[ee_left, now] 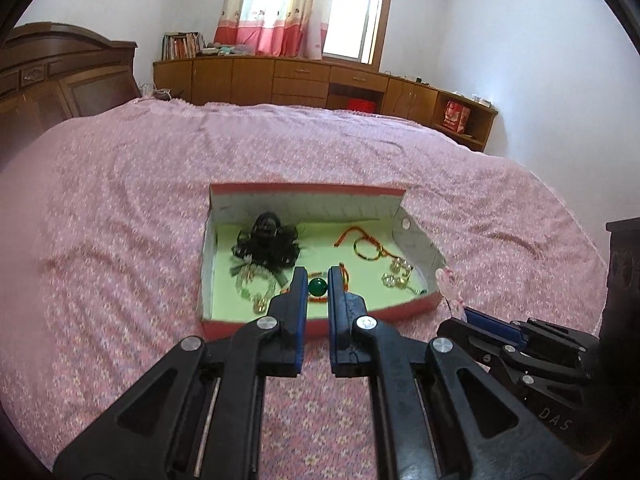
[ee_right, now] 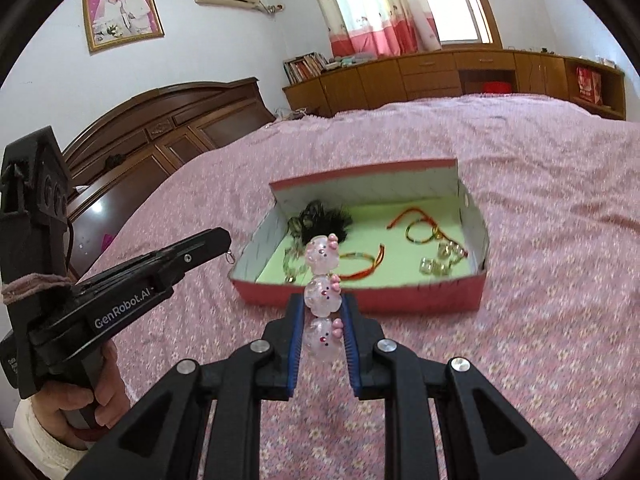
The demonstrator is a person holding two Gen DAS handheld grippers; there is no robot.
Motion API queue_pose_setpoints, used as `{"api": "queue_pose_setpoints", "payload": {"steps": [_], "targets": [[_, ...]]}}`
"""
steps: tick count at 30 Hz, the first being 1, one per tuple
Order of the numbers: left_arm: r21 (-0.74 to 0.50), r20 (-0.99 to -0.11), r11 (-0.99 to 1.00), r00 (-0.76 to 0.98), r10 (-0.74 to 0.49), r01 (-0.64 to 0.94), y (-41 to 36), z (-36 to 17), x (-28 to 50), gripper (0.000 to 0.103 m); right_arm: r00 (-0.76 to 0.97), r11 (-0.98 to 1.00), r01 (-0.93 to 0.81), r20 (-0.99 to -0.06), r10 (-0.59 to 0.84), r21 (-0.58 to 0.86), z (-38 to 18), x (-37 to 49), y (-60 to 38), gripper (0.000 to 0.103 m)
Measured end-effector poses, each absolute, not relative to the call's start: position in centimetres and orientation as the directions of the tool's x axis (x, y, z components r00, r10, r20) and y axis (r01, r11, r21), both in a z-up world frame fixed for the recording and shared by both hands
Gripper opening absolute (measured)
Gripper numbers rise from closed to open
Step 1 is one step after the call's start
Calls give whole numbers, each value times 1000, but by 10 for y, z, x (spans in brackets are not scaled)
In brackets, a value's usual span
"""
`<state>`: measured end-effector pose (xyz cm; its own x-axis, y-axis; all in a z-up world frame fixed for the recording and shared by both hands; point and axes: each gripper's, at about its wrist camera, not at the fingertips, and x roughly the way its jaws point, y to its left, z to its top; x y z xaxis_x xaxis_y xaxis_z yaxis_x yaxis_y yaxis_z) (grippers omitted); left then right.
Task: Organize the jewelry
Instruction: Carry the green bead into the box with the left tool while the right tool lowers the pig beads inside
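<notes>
A red box [ee_left: 280, 326] with a pale green floor sits on a bed covered with a pink flowered bedspread [ee_left: 120, 200]. Its far flap stands up.

Inside, a black hair clip [ee_left: 267, 240] with dark frills lies at the far left, and a clear bead bracelet [ee_left: 256, 284] is in front of it. A multicoloured cord bracelet [ee_left: 366, 249] lies toward the far right, with a cluster of small clear glass pieces [ee_left: 398, 274] nearer the right wall. An orange-red cord [ee_right: 362, 266] lies in the middle of the floor.

The left tool [ee_left: 318, 286] hovers over the near edge of the box. From its own camera a gap shows between its fingers, with a green bead [ee_left: 318, 287] seen in it, but whether the pads grip the bead or it lies below in the box cannot be told; from the right-hand camera the tips look closed together.

The right tool [ee_right: 322, 308] is closed on a string of pink, cat-faced beads [ee_right: 322, 280], which stands up between its fingers, in front of the box's near wall. The top bead reaches above the box rim in that view.

A hand [ee_right: 80, 404] with a white sleeve holds the left tool's grip.
</notes>
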<state>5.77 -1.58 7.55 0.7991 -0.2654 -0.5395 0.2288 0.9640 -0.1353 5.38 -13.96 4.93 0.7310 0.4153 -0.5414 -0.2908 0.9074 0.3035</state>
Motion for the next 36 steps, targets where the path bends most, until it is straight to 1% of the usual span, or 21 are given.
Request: {"api": "queue_pose_setpoints", "payload": {"steps": [9,17,23,32,36], "targets": [[-125,-488,964,831,-267,236,-23,84,76,1,776,915,-285,-491,396,287,60,74,-147,21],[-129,-501,964,823,-267,234,-29,74,104,1,791,923,-279,-481,377,265,58,102,-149,21],[-153,-562,961,780,-275,229,-35,51,130,1,770,928,-271,-521,369,257,44,130,-149,21],[-207,-662,958,692,-288,200,-35,12,155,1,687,931,-234,-631,362,279,11,167,-153,21],[-207,-687,960,670,-282,191,-36,2,160,1,649,937,-220,-677,347,270,-3,178,-153,21]]}}
